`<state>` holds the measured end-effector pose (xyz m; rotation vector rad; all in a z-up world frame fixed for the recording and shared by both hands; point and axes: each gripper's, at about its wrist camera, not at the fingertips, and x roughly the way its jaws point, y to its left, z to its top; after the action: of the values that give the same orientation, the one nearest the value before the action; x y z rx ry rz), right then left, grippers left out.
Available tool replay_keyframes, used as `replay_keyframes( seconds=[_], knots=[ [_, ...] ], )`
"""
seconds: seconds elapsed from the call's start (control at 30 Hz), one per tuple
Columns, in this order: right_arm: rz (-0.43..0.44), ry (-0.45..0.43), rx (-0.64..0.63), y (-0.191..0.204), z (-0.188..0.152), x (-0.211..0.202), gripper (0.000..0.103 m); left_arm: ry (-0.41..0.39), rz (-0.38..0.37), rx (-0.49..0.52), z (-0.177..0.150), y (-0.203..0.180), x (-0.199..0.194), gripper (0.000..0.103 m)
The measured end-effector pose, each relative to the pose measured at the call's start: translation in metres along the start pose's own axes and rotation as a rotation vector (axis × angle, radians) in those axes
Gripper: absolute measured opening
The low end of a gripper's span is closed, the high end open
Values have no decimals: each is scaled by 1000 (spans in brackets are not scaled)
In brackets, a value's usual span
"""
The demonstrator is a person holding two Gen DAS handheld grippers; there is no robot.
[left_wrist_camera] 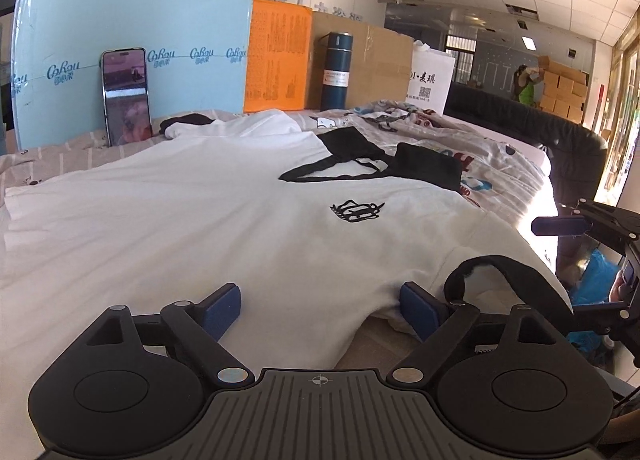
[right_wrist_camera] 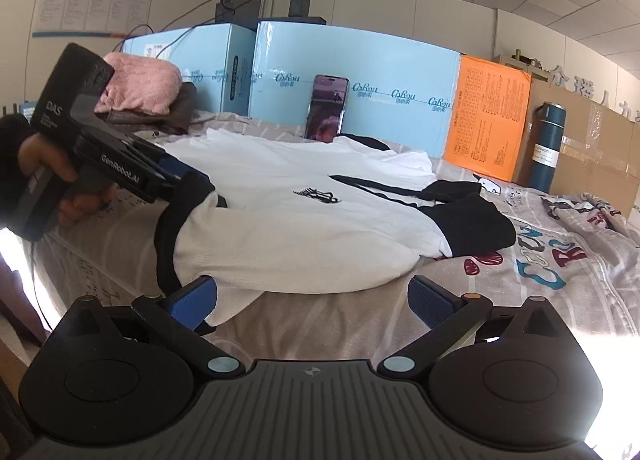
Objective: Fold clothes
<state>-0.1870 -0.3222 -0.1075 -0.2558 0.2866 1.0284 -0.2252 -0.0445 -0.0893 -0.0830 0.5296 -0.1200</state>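
A white shirt [left_wrist_camera: 208,220] with black collar, black cuffs and a small black emblem [left_wrist_camera: 356,212] lies spread on the bed. My left gripper [left_wrist_camera: 320,308] stands open at the shirt's near edge, with white cloth lying between its blue pads and a black cuff [left_wrist_camera: 480,270] just right of it. In the right wrist view, the same shirt [right_wrist_camera: 304,236] lies ahead. My right gripper [right_wrist_camera: 314,300] is open at its near corner, its left pad touching white cloth. A hand holds the left gripper [right_wrist_camera: 188,176] against the shirt's black-trimmed edge on the left.
A phone [left_wrist_camera: 126,96] leans on light blue boards [left_wrist_camera: 160,20]. An orange sheet [left_wrist_camera: 276,60], a blue flask [left_wrist_camera: 336,70] and cardboard stand behind the bed. Pink cloth [right_wrist_camera: 140,80] is piled at the back left. A patterned sheet [right_wrist_camera: 560,260] covers the bed's right side.
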Motion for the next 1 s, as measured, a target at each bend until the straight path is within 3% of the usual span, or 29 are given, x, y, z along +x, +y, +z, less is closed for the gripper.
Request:
replay_keyframes(
  seconds=[0.2,0.3,0.37,0.6,0.7,0.9,1.0],
  knots=[
    [93,-72,-15,-4,25,16,103,-75,9,-30,0,9,-24,90],
    [129,-70,31,-15,32,25,103,-130,16,-40,0,14,-42,90],
    [149,-76,83,-24,35,27,103,-154,-20,-9,0,10,-52,91],
    [144,-75,202,-40,30,25,103,-57,-158,182,-1,-26,-29,92],
    [155,-69,197,-36,28,15,103,-46,-173,242,-2,-34,-21,92],
    [229,52,90,-6,16,5,103,-72,-187,186,-4,-27,-22,92],
    [187,94,43,10,10,10,103,-86,-193,195,-7,-31,-24,92]
  ],
)
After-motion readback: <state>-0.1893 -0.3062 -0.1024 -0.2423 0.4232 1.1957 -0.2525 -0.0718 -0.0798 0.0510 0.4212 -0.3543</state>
